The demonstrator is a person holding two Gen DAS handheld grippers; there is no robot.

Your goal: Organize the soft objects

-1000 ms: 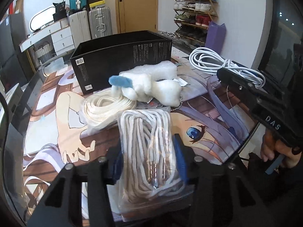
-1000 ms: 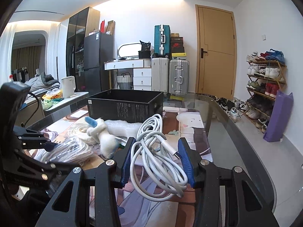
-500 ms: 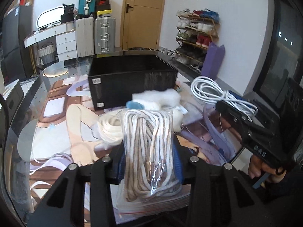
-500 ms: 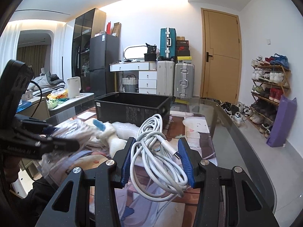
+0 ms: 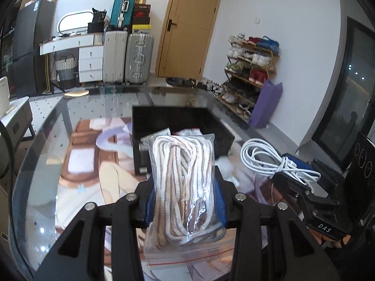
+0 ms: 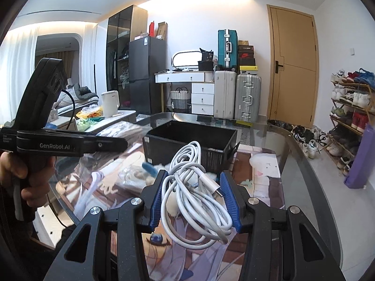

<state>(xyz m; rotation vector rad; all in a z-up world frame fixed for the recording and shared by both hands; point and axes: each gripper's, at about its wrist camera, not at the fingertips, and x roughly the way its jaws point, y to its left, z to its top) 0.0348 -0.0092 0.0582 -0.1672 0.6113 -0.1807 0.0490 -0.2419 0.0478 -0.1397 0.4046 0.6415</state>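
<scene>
The bagged rope [image 5: 184,182], a coil of white cord sealed in a clear zip bag, is held clear of the surface [image 5: 46,164] between the blue pads of the left tool [image 5: 185,207], which is closed on the middle of the bundle. It hangs in front of the black box [image 5: 180,123], whose open top lies just beyond it. The bundle is judged light and soft; the plastic is likely slippery, and the loose bag end sags below the pads, so a grip across the thick coil, not the film, is the safer one. The white cable [image 6: 194,187], a looped charging lead, is pinched at its middle by the right tool [image 6: 193,202], whose jaws are closed partway on it. It is judged light and springy, so loops may splay or snag on the box rim when released. A white plush toy [image 5: 226,166] lies on the surface beside the box, partly hidden.
</scene>
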